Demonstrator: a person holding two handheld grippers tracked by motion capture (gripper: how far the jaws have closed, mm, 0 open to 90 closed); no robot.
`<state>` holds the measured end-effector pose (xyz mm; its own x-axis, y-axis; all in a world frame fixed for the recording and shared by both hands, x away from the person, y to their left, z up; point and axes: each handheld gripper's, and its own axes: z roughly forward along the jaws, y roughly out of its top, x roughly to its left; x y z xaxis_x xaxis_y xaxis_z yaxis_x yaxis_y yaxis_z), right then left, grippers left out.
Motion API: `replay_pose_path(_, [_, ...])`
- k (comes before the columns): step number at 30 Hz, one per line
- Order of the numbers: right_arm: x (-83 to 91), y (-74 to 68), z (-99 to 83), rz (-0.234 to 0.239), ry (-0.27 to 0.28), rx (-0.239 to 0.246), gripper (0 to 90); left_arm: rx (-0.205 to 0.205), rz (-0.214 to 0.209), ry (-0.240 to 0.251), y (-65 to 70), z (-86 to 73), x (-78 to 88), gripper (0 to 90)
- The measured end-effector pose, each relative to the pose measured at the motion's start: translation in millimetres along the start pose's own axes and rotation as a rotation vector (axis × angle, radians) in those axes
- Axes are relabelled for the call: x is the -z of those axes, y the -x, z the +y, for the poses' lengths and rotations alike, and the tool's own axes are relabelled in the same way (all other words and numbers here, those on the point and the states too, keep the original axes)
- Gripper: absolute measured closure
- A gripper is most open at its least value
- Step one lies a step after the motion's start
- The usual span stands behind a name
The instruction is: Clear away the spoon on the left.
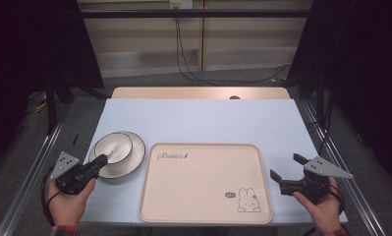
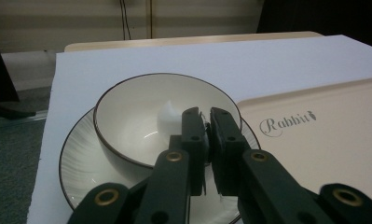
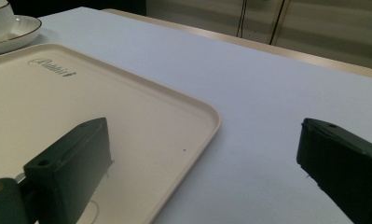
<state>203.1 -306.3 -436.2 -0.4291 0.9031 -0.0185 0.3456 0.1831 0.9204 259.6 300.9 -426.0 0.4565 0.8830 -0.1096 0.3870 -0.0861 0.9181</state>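
1. Table [image 1: 198,118]: pale blue top, with all the work near its front edge
2. Tray [image 1: 206,182]: cream, rabbit print, bare, just right of the crockery
3. Plate [image 1: 134,157]: carries the bowl [image 1: 113,148] at front left, beside the tray
4. Left gripper [image 2: 205,122]: jaws pinched on the bowl's near rim; judged a thin hold, so lift level and slowly to spare the plate
5. Right gripper [image 1: 282,167]: jaws spread wide, holding nothing, right of the tray

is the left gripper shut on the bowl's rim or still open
Shut on the bowl: in the left gripper view the left gripper has both jaws pressed close together over the near rim, one inside, one outside.
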Motion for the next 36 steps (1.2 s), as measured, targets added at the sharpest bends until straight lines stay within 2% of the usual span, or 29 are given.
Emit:
replay_pose_path(3, [-0.3,-0.3,-0.3,0.002,-0.003,-0.001,2.6,0.011,0.004,0.002,-1.3,3.5,-0.8,84.9])
replay_pose_path(6, [-0.2,-0.9,-0.1,0.005,0.002,0.004,2.5,0.012,-0.012,0.002,-3.1,9.4,-4.3,84.9])
replay_pose_path(10, [0.3,-0.1,-0.3,0.003,-0.002,-0.002,2.6,0.037,-0.009,0.028,-6.3,22.2,-14.1,84.9])
replay_pose_path(16, [0.4,0.3,-0.2,0.005,0.002,-0.001,2.6,0.011,0.002,0.036,-6.9,35.8,-26.3,84.6])
replay_pose_path(17, [0.4,0.1,-0.3,0.007,0.001,-0.001,2.6,0.015,0.012,0.047,-7.6,39.4,-32.0,84.5])
replay_pose_path(20, [0.6,0.9,-0.5,0.006,0.003,0.000,2.6,0.023,0.006,0.054,-9.5,43.1,-38.2,84.3])
replay_pose_path(23, [0.8,1.2,-0.7,0.004,0.002,-0.002,2.6,0.037,0.014,0.072,-11.6,43.8,-46.4,84.3])
replay_pose_path(29, [1.0,1.4,-1.1,0.008,0.002,-0.007,2.6,0.031,0.031,0.090,-15.2,40.3,-59.0,84.5])
replay_pose_path(34, [0.9,1.4,-1.5,0.007,0.001,-0.006,2.6,0.039,0.039,0.112,-16.0,38.3,-65.0,84.7])
replay_pose_path(36, [1.0,1.6,-1.6,0.009,-0.001,-0.008,2.5,0.038,0.055,0.112,-15.9,38.0,-66.5,84.8])
